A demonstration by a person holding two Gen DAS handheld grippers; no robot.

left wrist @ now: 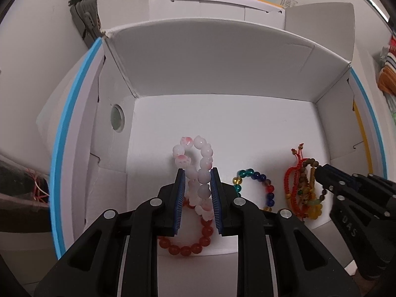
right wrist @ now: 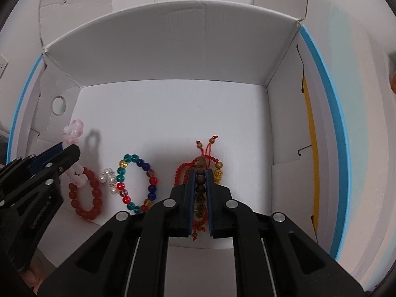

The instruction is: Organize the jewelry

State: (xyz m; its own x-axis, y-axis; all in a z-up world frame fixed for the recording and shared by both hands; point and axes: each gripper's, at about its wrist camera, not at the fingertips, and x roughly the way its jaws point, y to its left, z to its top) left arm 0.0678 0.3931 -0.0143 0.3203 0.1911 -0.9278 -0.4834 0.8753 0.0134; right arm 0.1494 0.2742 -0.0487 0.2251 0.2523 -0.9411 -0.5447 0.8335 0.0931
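Four bracelets (right wrist: 137, 183) lie side by side inside the box (right wrist: 173, 49).

Box (right wrist: 173, 57): white, blue-edged. Pink-and-white bracelet (left wrist: 201, 165): pale beads with pink blotches. Red bracelet (right wrist: 85, 193): solid red. Multicoloured bracelet (right wrist: 138, 183): teal, blue, red, amber beads. Brown bead bracelet (right wrist: 201, 180): dark wood tones, red cord. Gripper pads (left wrist: 180, 198): blue, ribbed.

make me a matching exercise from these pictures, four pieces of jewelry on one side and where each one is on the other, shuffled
Things:
1. pink-and-white bracelet
2. brown wooden bead bracelet
3. dark red bead bracelet
4. multicolour glass bead bracelet

Places:
A. lying on the box floor, between the two tools
B. clamped in the right tool
C. clamped in the left tool
D. on the box floor under the left tool

Pairs: 1-C, 2-B, 3-D, 4-A
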